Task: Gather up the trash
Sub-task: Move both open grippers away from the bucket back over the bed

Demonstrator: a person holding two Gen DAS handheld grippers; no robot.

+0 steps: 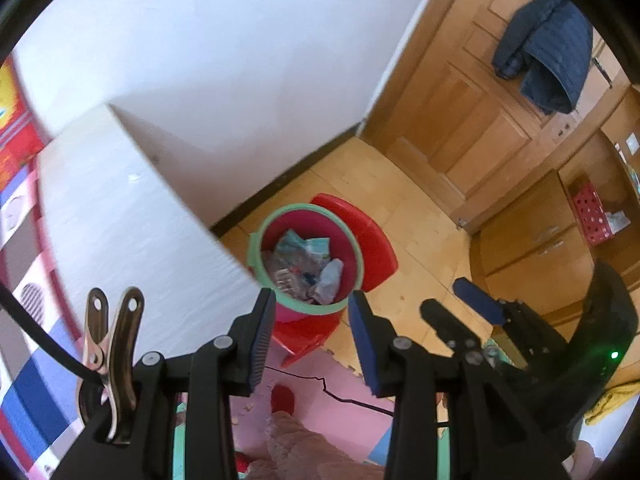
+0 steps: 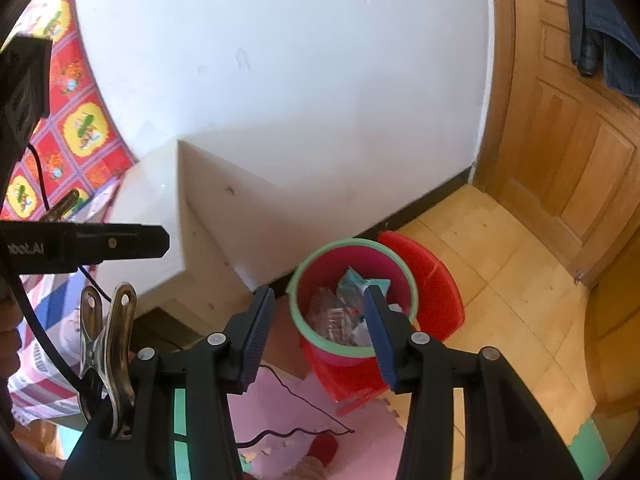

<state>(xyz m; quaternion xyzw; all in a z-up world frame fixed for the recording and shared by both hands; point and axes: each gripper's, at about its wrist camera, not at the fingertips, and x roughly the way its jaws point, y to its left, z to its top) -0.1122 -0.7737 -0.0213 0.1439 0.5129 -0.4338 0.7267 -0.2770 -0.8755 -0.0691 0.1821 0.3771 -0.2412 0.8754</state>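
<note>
Trash, crumpled wrappers and clear plastic, heaped inside a red bin with a pale green rim, standing on a red plastic stool on the wooden floor, close against the right near corner of a white worktop. Seen from the right wrist too: same trash in the same bin, stool showing behind and below it, worktop to the left, floor to the right. White wall behind the worktop, wooden door far right with a dark blue jacket hung on it. Pink foam mat near, under both tools, with a thin dark cord trailing across it. Left tongs parted, blue pads empty, held above the bin's near edge and touching nothing. Right tongs likewise parted and empty, right pad overlapping the bin's rim in view, contact not clear. Metal clip on the left tool's body, another clip on the right tool. Red perforated crate far right on a low cabinet.
</note>
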